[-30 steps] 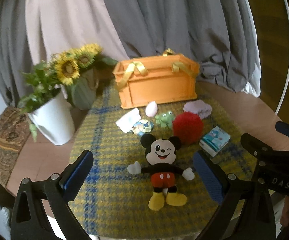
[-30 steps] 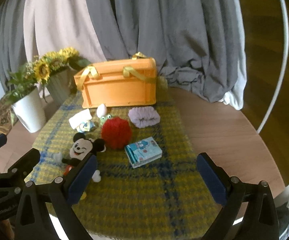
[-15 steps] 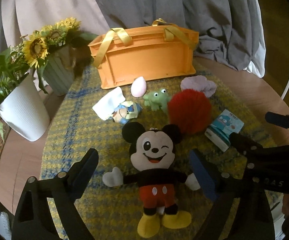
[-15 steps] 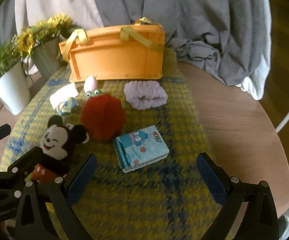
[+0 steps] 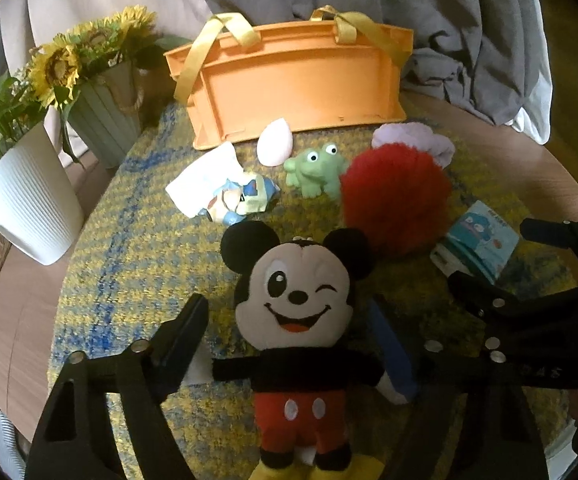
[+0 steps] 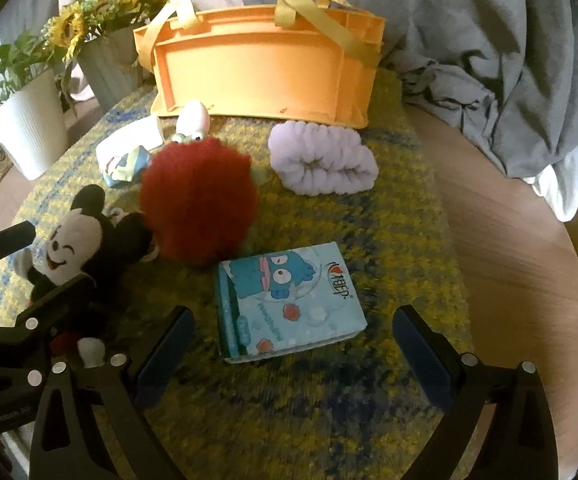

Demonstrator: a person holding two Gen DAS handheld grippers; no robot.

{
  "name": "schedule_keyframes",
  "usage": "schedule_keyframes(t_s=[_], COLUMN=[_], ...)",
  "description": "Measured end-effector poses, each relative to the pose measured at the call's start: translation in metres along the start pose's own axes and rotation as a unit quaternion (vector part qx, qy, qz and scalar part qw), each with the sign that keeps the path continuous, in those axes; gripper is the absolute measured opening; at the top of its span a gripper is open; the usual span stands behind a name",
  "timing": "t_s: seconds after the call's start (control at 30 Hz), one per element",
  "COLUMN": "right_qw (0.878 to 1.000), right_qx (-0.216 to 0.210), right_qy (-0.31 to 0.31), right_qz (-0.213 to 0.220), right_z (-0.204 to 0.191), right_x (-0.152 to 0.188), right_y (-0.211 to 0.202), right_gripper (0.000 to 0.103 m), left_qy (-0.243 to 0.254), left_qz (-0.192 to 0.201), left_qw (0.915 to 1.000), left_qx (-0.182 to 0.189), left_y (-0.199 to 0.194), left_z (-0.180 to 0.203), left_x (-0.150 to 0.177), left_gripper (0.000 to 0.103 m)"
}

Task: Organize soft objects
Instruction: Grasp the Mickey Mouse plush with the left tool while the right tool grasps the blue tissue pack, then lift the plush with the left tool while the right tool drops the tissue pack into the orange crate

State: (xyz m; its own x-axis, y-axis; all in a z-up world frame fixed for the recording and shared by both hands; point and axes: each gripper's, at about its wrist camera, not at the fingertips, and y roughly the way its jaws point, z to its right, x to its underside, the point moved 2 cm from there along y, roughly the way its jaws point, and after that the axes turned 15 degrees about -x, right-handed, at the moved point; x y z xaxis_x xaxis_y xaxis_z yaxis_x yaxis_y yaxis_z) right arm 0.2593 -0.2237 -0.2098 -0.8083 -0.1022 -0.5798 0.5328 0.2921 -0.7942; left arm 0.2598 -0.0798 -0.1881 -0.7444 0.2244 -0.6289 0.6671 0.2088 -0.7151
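Observation:
A Mickey Mouse plush (image 5: 295,320) lies face up on the yellow-blue checked mat (image 5: 129,260). My left gripper (image 5: 289,344) is open, its fingers on either side of the plush's arms and chest. My right gripper (image 6: 293,340) is open around a blue tissue pack (image 6: 289,304). Behind lie a red pompom (image 6: 199,204), a lilac scrunchie (image 6: 323,164), a green frog toy (image 5: 317,172), a pink egg shape (image 5: 275,148) and a small white-and-blue soft toy (image 5: 225,192). An orange basket (image 5: 301,88) with yellow ribbon handles stands at the back.
A white ribbed pot (image 5: 25,200) with a plant and a green pot of sunflowers (image 5: 105,120) stand at the left. Grey curtains (image 6: 489,60) hang behind and drape onto the round wooden table (image 6: 521,248). The table edge is near on the right.
Both grippers have moved forward and down. The left one now straddles the Mickey plush; the right one now straddles the tissue pack. Both stay open.

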Motion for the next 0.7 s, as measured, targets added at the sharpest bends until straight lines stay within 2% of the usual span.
schedule_keyframes(t_s=[0.1, 0.17, 0.23, 0.3, 0.33, 0.7], right_qw=[1.0, 1.0, 1.0, 1.0, 1.0, 0.999], right_qx=[-0.009, -0.016, -0.02, -0.019, -0.016, -0.02], right_qy=[0.001, -0.001, 0.001, 0.006, 0.007, 0.006], right_qz=[0.0, 0.001, 0.003, 0.006, 0.008, 0.029], right_z=[0.001, 0.0, -0.001, -0.001, 0.0, -0.017], right_x=[-0.002, -0.001, -0.001, -0.001, 0.0, -0.001], right_y=[0.003, 0.004, 0.004, 0.004, 0.004, -0.024], right_gripper=[0.098, 0.096, 0.09, 0.078, 0.077, 0.077], left_qy=[-0.005, -0.012, -0.013, -0.018, -0.019, -0.051], left_qz=[-0.011, -0.012, -0.011, -0.012, -0.012, -0.002], left_qw=[0.9998, 0.9997, 0.9997, 0.9996, 0.9995, 0.9984], left_qx=[0.012, 0.017, 0.018, 0.02, 0.02, 0.026], left_y=[0.006, 0.007, 0.006, 0.005, 0.005, -0.023], left_z=[0.001, 0.0, 0.0, -0.002, -0.002, -0.021], left_x=[0.001, 0.001, 0.002, 0.003, 0.003, 0.001], left_gripper=[0.064, 0.062, 0.061, 0.06, 0.06, 0.058])
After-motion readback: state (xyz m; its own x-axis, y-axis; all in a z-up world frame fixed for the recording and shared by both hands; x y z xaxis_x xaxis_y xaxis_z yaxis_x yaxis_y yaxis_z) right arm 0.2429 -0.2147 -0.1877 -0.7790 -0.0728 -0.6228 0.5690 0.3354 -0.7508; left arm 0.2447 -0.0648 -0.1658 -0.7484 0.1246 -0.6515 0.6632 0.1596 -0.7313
